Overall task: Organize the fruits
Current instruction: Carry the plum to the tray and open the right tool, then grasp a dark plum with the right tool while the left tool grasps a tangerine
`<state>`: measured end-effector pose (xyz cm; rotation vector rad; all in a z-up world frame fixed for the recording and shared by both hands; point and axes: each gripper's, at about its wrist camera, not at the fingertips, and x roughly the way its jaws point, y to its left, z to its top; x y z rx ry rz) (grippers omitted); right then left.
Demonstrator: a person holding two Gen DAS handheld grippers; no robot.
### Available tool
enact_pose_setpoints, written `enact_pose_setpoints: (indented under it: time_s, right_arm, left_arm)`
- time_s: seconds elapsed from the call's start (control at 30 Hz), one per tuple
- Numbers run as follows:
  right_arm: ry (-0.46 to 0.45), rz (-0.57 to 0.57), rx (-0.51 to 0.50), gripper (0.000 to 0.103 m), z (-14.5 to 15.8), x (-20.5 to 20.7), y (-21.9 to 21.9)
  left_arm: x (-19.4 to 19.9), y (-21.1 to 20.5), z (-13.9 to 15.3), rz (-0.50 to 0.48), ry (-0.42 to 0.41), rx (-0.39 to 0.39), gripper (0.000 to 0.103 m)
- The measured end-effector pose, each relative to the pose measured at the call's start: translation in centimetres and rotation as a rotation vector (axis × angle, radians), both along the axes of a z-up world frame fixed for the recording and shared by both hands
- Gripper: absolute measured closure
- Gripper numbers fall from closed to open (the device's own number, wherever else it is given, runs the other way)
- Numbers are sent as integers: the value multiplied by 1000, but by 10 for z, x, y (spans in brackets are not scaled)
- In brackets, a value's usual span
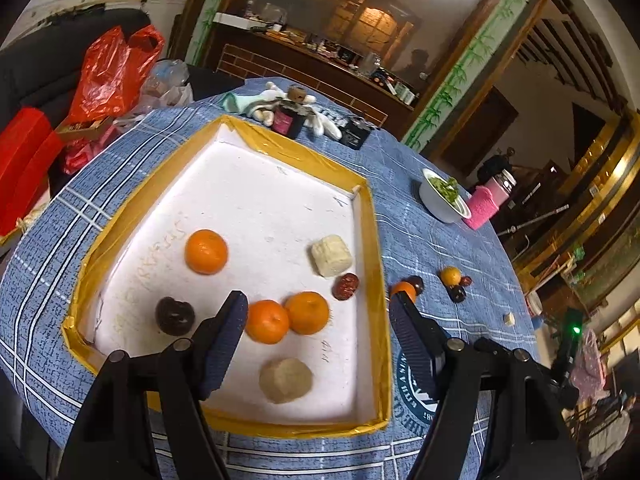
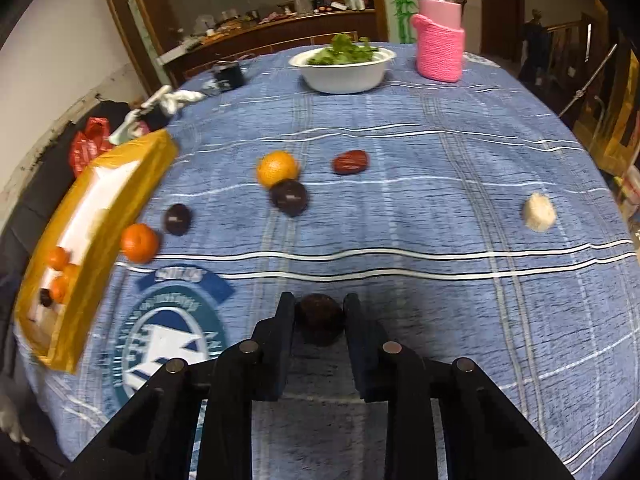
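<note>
A white tray with a yellow taped rim (image 1: 372,240) lies on the blue cloth; it shows at the left of the right wrist view (image 2: 80,292). In it lie three oranges (image 1: 206,251), a dark fruit (image 1: 175,315), a red date (image 1: 345,286) and two pale pieces (image 1: 331,255). My left gripper (image 1: 320,304) is open and empty above the tray's near part. My right gripper (image 2: 320,308) is shut on a dark round fruit (image 2: 321,316) just above the cloth. Loose on the cloth lie an orange (image 2: 140,242), dark fruits (image 2: 289,197), another orange (image 2: 277,168), a date (image 2: 350,162) and a pale piece (image 2: 539,212).
A white bowl of greens (image 2: 344,70) and a pink knitted bottle cover (image 2: 439,50) stand at the table's far side. Small dark boxes and white cloths (image 1: 296,114) lie beyond the tray. Red plastic bags (image 1: 112,72) sit off the table's left edge.
</note>
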<state>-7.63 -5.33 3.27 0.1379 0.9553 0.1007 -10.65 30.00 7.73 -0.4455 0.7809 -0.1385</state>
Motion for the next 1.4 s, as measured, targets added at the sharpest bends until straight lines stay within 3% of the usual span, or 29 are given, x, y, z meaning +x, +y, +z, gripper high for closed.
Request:
enact_pose_setpoints:
  time_s: [0.17,0.4,0.43,0.5,0.53,0.67,0.87,0.97,1.1,1.23,1.33,1.4]
  right_arm:
    - [-5,131,114,76,21,2,44]
    - [17,403,278,74,44,18,163]
    - [25,423,296,72,45,22,177]
    - [56,449,332,43,42,29,193]
    - [60,449,339,41,42,32,196]
    - [-4,371,311,41,51,39,172]
    - [-6,191,68,42,31,65,124]
    - [32,164,38,50,11,79,119]
    - [8,124,7,50,3,89,116]
    - [34,107,70,50,0,101,107]
    - [64,122,227,50,-3,96,90]
    - [61,131,272,50,-3,89,82]
  left_arm:
    - [2,25,-8,47,7,-51,31]
    - [-2,51,-13,96,7,-86,31]
    - [-2,55,-13,102,5,-93,31]
    - [-3,60,-14,106,4,-101,31]
    - [-4,63,-15,107,3,-106,31]
    - [-3,71,-20,113,4,-117,31]
    - [0,63,-24,86,10,-114,31]
    - [0,54,-19,61,1,-94,31]
    - [-1,36,-11,21,-14,-51,31]
    - [1,10,-4,-42,-31,-9,31]
    - [5,-6,-2,-75,-32,12,31]
    - [9,-14,-1,-86,-28,19,31]
